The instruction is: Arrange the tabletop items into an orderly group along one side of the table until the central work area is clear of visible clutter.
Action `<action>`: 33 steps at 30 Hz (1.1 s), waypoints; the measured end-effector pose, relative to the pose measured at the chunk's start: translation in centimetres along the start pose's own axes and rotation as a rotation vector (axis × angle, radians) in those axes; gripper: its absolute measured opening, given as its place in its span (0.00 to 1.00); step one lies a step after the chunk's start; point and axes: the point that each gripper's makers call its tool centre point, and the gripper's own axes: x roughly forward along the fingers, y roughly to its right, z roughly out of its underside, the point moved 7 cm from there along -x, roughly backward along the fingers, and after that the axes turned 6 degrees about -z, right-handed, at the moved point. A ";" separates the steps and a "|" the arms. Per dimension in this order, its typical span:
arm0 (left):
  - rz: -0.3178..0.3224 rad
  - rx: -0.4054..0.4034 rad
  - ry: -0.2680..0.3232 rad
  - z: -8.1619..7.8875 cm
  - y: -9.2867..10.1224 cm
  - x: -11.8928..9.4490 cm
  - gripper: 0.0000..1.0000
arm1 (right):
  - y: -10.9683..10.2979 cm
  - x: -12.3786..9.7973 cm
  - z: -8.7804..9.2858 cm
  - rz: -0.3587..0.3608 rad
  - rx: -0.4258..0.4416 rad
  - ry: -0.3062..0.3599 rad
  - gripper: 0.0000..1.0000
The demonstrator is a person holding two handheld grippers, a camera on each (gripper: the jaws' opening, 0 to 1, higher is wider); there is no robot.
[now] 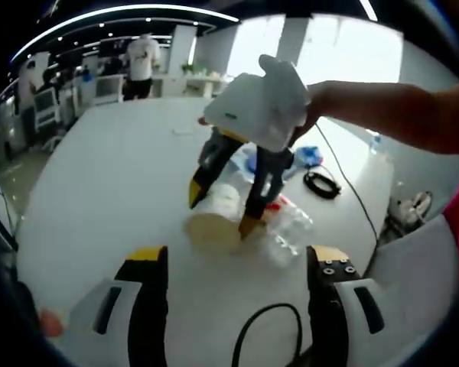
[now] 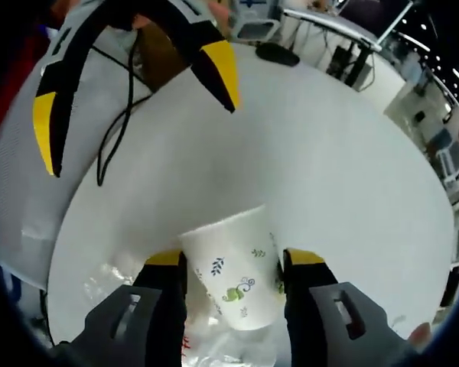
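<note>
White and wide, the surface (image 1: 99,176) ran off toward a bright office background with a person standing far back. In the left gripper view, the left gripper (image 1: 237,264) hung released, its jaws spread wide with nothing between them, a black cable (image 1: 264,329) looping up between their bases. Straight ahead of it lay the paper cup (image 1: 214,216) on its side, mouth toward the camera, and the right gripper (image 1: 219,212) reached down from above, yellow tips either side of the cup. Just beside it sat a clear plastic bottle (image 1: 291,229), with a blue item (image 1: 310,155) and a coiled black cord (image 1: 321,183) farther off.

Over to the right gripper view: the right gripper (image 2: 233,264) was straddling the paper cup (image 2: 233,283), leaf-printed wall between its jaws, apparently clamped on it, though contact on both sides was hard to confirm. The cup's long axis ran along the jaws, rim pointing away. Crinkled clear plastic (image 2: 115,283) lay beside it. The left gripper (image 2: 138,99) hovered well beyond, open. By my reading, the right one was plainly nearer, and the cup needed carrying off to the surface's (image 2: 344,168) edge.
</note>
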 end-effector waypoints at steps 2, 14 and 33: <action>0.000 0.000 0.000 0.0 0.0 0.0 0.71 | 0.1 0.1 0.1 0.002 0.000 -0.004 0.50; -0.001 0.000 0.002 -0.1 -0.1 0.1 0.71 | 0.2 -1.0 -0.3 0.044 0.119 0.152 0.45; -0.033 -0.066 0.131 -3.3 -1.5 -1.3 0.69 | 0.2 -7.5 -0.7 0.306 0.462 0.732 0.43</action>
